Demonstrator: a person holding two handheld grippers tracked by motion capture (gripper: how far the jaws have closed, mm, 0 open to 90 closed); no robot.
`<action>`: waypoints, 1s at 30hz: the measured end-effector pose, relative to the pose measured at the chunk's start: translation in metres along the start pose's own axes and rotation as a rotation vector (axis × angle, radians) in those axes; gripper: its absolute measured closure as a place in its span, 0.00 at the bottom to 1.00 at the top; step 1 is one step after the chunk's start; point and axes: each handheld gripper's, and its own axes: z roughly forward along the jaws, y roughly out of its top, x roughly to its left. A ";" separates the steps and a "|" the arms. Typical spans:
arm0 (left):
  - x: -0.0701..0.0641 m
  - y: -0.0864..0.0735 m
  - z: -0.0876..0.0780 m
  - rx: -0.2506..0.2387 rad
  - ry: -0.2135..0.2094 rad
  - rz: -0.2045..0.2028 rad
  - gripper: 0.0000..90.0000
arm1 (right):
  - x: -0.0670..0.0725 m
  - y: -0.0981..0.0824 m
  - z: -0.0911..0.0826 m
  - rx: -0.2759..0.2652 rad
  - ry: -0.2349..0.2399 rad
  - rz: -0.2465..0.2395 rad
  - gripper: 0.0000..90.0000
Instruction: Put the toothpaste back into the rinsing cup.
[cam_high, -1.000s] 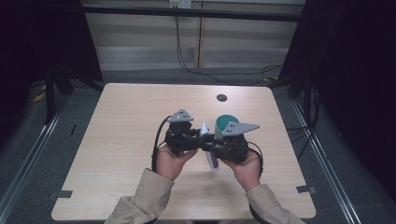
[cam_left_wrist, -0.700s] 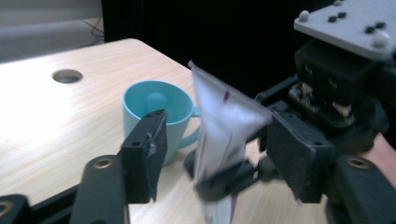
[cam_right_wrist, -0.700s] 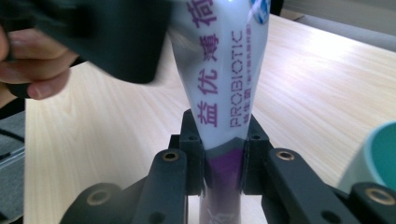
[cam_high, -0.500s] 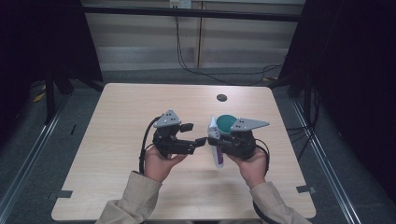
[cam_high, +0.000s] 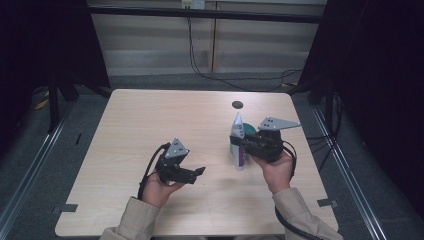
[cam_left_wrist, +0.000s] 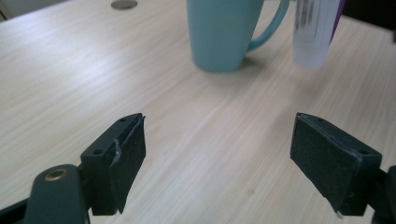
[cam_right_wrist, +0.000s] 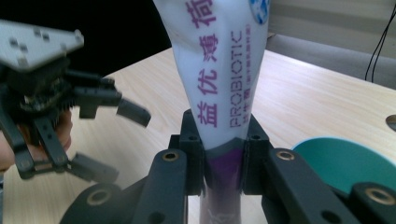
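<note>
My right gripper (cam_high: 238, 146) is shut on a white and purple toothpaste tube (cam_high: 237, 135), holding it upright with the cap end down, just above the table. In the right gripper view the pads of the right gripper (cam_right_wrist: 223, 163) pinch the tube (cam_right_wrist: 219, 70) near its purple neck. A teal mug (cam_high: 250, 131) stands right behind it, partly hidden. My left gripper (cam_high: 199, 173) hangs low over the table to the left, apart from the tube. Its jaws have just been opening, and the left gripper (cam_left_wrist: 219, 168) is open with nothing between them. Ahead of it are the mug (cam_left_wrist: 222, 32) and the tube's clear cap (cam_left_wrist: 312, 37).
A small dark round disc (cam_high: 237, 104) lies on the wooden table (cam_high: 150, 125) toward the far edge. Cables (cam_high: 200, 70) run along the floor behind the table, and dark curtains stand at both sides.
The left gripper let go of the tube, opened, and moved left and down toward the table. The right gripper kept the tube and shifted slightly right.
</note>
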 end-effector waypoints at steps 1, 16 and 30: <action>0.000 -0.003 0.000 0.011 0.008 0.010 0.21 | -0.001 0.002 0.000 -0.002 -0.003 -0.002 0.84; 0.004 -0.037 0.000 0.098 0.039 0.016 0.21 | -0.013 0.024 -0.008 -0.070 -0.035 0.032 0.84; 0.004 -0.050 0.004 0.167 0.026 0.031 0.21 | -0.022 0.037 -0.009 -0.107 -0.083 0.024 0.84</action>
